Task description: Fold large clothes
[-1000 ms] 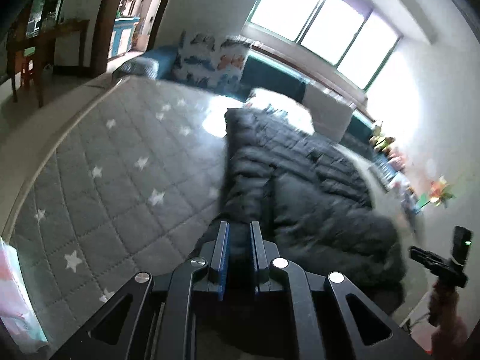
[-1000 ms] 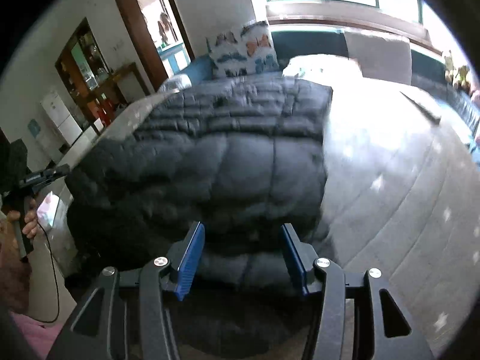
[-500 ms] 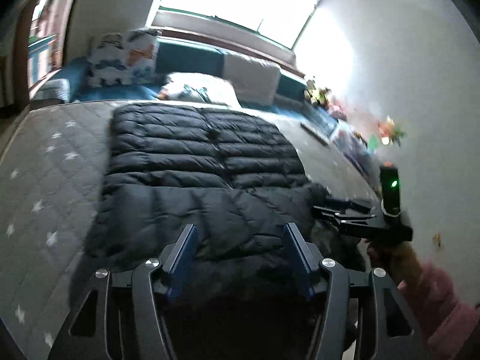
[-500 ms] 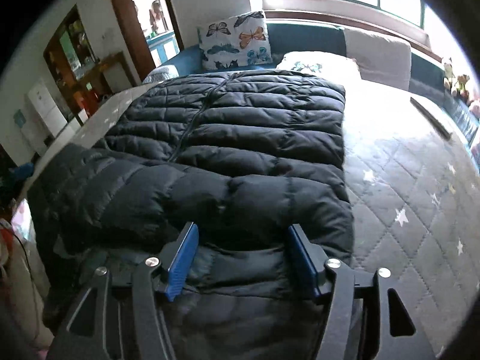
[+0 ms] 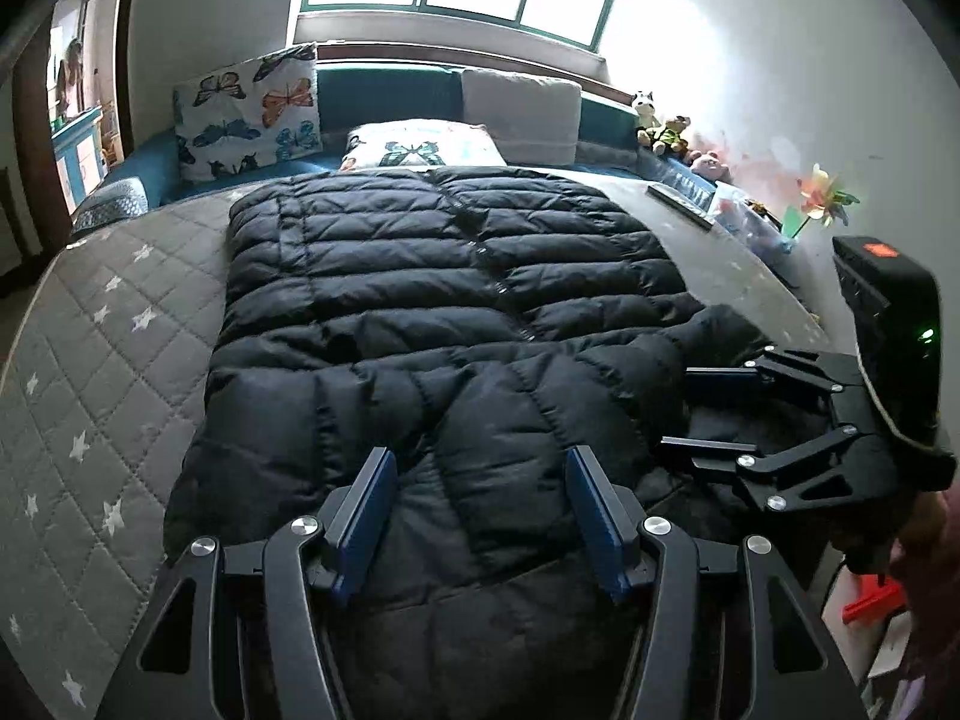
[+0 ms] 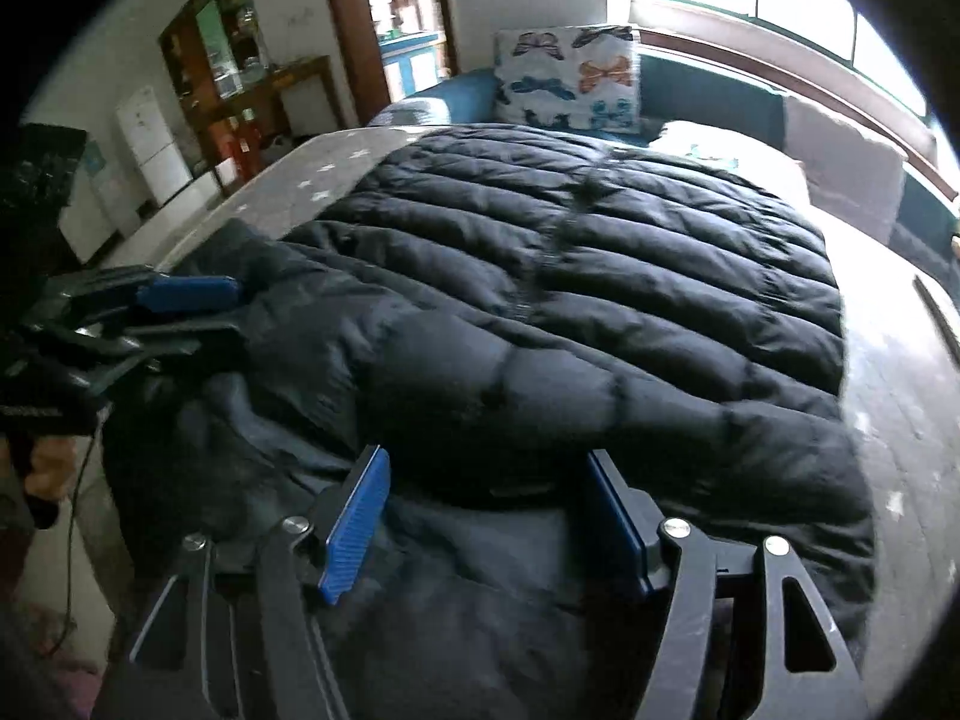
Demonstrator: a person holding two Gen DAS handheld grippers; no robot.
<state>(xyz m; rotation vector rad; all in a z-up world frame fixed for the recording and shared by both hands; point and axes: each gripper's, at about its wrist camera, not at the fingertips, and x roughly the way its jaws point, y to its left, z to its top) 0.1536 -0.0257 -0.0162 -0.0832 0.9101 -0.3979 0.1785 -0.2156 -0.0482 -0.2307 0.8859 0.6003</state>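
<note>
Nearest the cameras, the left hand-held gripper (image 5: 480, 510) is seen with its blue pads spread wide over the near end of the black down jacket (image 5: 444, 312), nothing being pinched between them. The right hand-held gripper (image 6: 486, 516) is likewise held spread above the near edge of the garment, and no fabric is caught in it. In the left wrist view the right hand-held gripper is also shown from the side, at the jacket's right edge, with its fingers apart.

Just beyond the pads, a padded band of the jacket is seen lying crosswise over the body; it is judged to be a sleeve or the upper part already folded in, though which cannot be told. Farther on, the body of the jacket is laid flat and lengthwise on the bed (image 5: 120, 324), its zip running up the middle, upon a grey quilted cover with white stars. At the far end, a butterfly cushion (image 5: 246, 114) and a pillow (image 5: 420, 147) are set against the headboard under the window.

The task is judged to be at an early stage: the garment has been spread and one part turned in, while the main lengthwise and crosswise folds remain undone.
</note>
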